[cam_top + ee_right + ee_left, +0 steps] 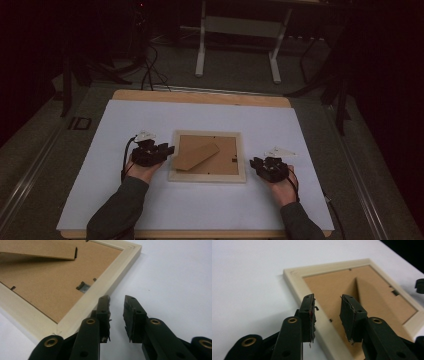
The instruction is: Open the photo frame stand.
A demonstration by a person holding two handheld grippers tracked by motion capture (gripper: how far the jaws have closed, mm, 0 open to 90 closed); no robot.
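Observation:
A pale wooden picture frame point(207, 134) lies face down in the middle of the white sheet, its brown backing board point(227, 150) up and the stand flap point(196, 156) slightly raised. My left gripper point(169, 150) is at the frame's left side. In the left gripper view it point(327, 300) is open, its jaws hovering over the left rail point(294, 287) and the board's edge without touching them. My right gripper point(254, 163) sits just off the frame's right side. In the right gripper view it point(117, 300) is open beside the rail point(100, 290), with bare sheet between the jaws.
The white sheet point(150, 115) covers a wooden table whose edge point(200, 97) shows at the back. A metal hanger clip point(83, 286) sits in the backing board. Beyond the table, white table legs point(201, 50) and cables point(150, 75) stand on the dark floor.

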